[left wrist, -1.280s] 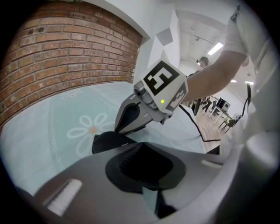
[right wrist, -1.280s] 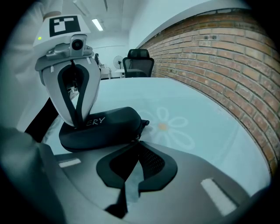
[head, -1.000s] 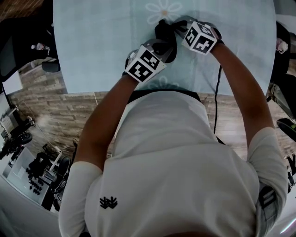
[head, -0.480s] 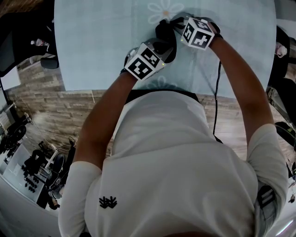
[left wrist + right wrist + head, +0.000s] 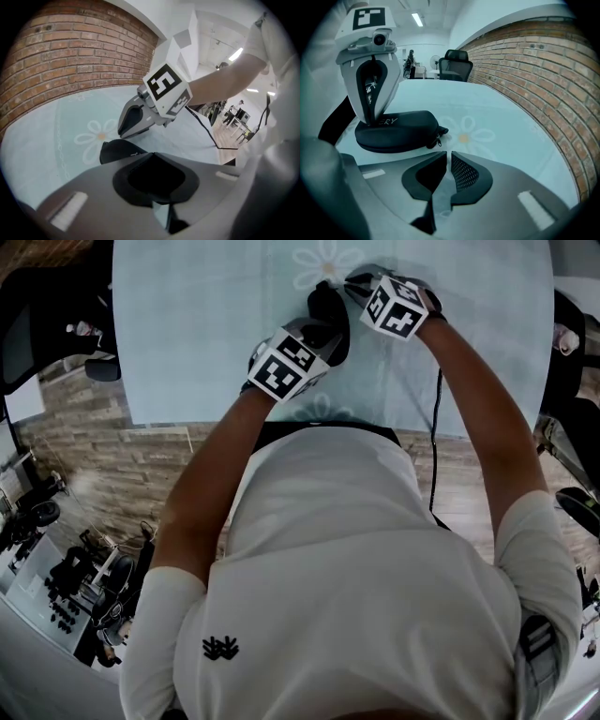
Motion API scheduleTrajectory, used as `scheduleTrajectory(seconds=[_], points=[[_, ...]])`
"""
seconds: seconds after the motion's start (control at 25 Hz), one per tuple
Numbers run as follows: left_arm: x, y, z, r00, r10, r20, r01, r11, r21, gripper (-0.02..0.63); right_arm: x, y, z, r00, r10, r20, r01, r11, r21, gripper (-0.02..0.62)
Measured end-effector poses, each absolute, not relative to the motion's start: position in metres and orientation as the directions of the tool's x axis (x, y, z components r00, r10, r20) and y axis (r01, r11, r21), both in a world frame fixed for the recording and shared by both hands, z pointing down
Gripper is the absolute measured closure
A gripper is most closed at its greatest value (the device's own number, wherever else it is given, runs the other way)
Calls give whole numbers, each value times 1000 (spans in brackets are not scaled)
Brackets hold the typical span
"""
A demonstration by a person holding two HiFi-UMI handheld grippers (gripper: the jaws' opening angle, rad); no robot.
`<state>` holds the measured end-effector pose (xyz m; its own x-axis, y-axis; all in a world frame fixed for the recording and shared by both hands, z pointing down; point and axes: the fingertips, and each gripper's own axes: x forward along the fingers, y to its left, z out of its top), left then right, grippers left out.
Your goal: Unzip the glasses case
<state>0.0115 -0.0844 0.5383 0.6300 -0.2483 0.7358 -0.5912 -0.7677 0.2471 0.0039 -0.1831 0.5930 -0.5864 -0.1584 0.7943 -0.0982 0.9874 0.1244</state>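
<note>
A black zipped glasses case (image 5: 328,315) lies on the pale blue table (image 5: 187,315) beside a printed daisy. My left gripper (image 5: 319,337) stands on top of the case (image 5: 396,131), jaws shut, its tips (image 5: 370,123) pressing on the lid. In the left gripper view part of the case (image 5: 119,151) shows just beyond my shut jaws (image 5: 153,157). My right gripper (image 5: 449,157) hovers low over the table a short way from the case's end, where the zipper pull (image 5: 440,132) hangs. Its pads sit almost together with nothing between them. That right gripper (image 5: 124,132) faces the case.
The daisy print (image 5: 468,133) lies just beyond the case. A black cable (image 5: 436,427) runs off the table's near edge. A brick wall (image 5: 534,61) curves behind the table, and an office chair (image 5: 457,61) stands at the far side.
Both grippers and the case sit slightly farther up and left in the head view. The left gripper still presses on the case, and the right stays at its zipper end.
</note>
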Motion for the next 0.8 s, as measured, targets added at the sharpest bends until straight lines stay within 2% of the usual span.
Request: scheduleTrajectory(seconds=[0.32,0.44,0.8], points=[[-2,-90,540,600,-366,712,-653,-738,171,554,46,-154,584,-597,-234,767,-272,959,81,574],[-12,-88,534,594,-407,693,-688,-704,176,554,62,-127,582,-619,-249,745,-360,933,13,595],[-35,-64,507,609,-452,652,-719,-662,212,554,94,-54,544,-654,-341,676,-537,838,-96,594]])
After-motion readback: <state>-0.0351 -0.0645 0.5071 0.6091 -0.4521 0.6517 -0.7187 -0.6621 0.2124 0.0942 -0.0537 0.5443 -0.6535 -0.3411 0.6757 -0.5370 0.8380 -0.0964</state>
